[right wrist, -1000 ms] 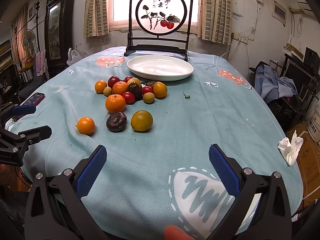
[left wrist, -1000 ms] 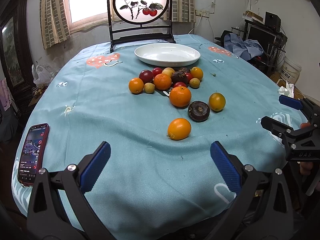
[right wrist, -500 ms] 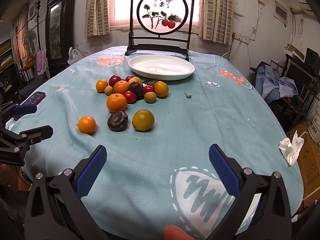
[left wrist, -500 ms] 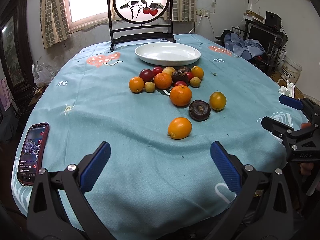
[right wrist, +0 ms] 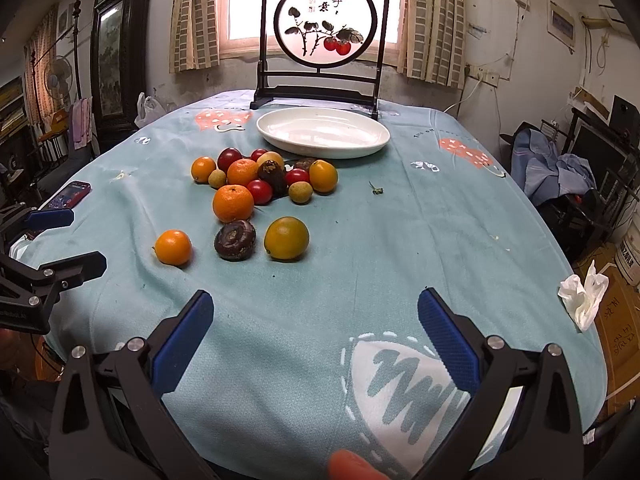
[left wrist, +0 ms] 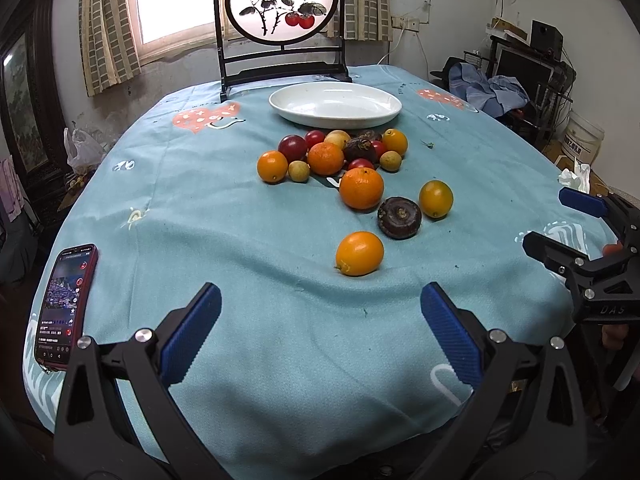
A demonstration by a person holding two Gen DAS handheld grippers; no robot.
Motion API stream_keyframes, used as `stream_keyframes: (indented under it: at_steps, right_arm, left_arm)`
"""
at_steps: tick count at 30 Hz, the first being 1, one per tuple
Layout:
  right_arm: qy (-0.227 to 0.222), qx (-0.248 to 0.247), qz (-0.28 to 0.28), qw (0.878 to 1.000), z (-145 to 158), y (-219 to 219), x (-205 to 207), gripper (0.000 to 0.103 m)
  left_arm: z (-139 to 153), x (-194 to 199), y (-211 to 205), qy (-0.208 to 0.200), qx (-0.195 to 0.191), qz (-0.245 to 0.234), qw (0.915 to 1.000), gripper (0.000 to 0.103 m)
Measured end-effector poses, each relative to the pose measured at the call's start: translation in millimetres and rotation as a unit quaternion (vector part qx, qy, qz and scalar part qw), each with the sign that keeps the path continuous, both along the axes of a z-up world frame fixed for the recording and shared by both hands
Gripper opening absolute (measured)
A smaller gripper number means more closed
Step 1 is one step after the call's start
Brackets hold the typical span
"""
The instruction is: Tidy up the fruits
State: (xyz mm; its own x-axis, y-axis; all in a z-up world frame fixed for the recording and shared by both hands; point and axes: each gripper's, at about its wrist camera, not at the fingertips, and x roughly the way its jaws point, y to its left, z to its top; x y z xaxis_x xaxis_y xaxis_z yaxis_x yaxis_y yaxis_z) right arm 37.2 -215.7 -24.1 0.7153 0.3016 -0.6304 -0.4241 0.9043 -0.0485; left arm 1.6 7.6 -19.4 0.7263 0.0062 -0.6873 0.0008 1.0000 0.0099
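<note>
Several fruits lie loose on the blue tablecloth: a small orange (left wrist: pixel 359 253) nearest me, a dark brown round fruit (left wrist: pixel 399 217), a yellow-orange fruit (left wrist: pixel 436 199), a big orange (left wrist: pixel 361 188), and a cluster behind them. The empty white plate (left wrist: pixel 335 104) sits beyond the cluster. My left gripper (left wrist: pixel 320 328) is open above the near table edge, short of the small orange. My right gripper (right wrist: pixel 314 336) is open too, over the near right part of the cloth, with the yellow-orange fruit (right wrist: pixel 286 239) and dark fruit (right wrist: pixel 235 239) ahead to its left. Each gripper shows in the other's view.
A phone (left wrist: pixel 64 304) with a lit screen lies at the table's left edge. A framed round painting on a black stand (left wrist: pixel 282 8) rises behind the plate. A crumpled tissue (right wrist: pixel 584 300) lies off the table's right side. Furniture and clutter line the right wall.
Both grippers have crept slightly forward toward the fruits; the scene sits marginally closer. Both stay open and no fruit has moved.
</note>
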Motion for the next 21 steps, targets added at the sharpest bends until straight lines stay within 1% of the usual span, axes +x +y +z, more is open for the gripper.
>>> stream_keyframes:
  at_steps: [13, 17, 21]
  right_arm:
    - [0.004, -0.002, -0.002, 1.000, -2.0, 0.6, 1.4, 0.102]
    - [0.012, -0.002, -0.005, 1.000, -6.6, -1.1, 3.7, 0.102]
    - [0.025, 0.005, 0.005, 1.000, -8.7, -1.8, 5.2, 0.102]
  left_arm:
    - [0.0, 3.6, 0.2, 0.010, -0.001, 0.002, 0.9999, 0.101]
    - [-1.7, 5.7, 0.4, 0.017, -0.002, 0.000, 0.9999, 0.101]
    - [-4.8, 6.8, -1.1, 0.024, -0.001, -0.003, 0.9997, 0.101]
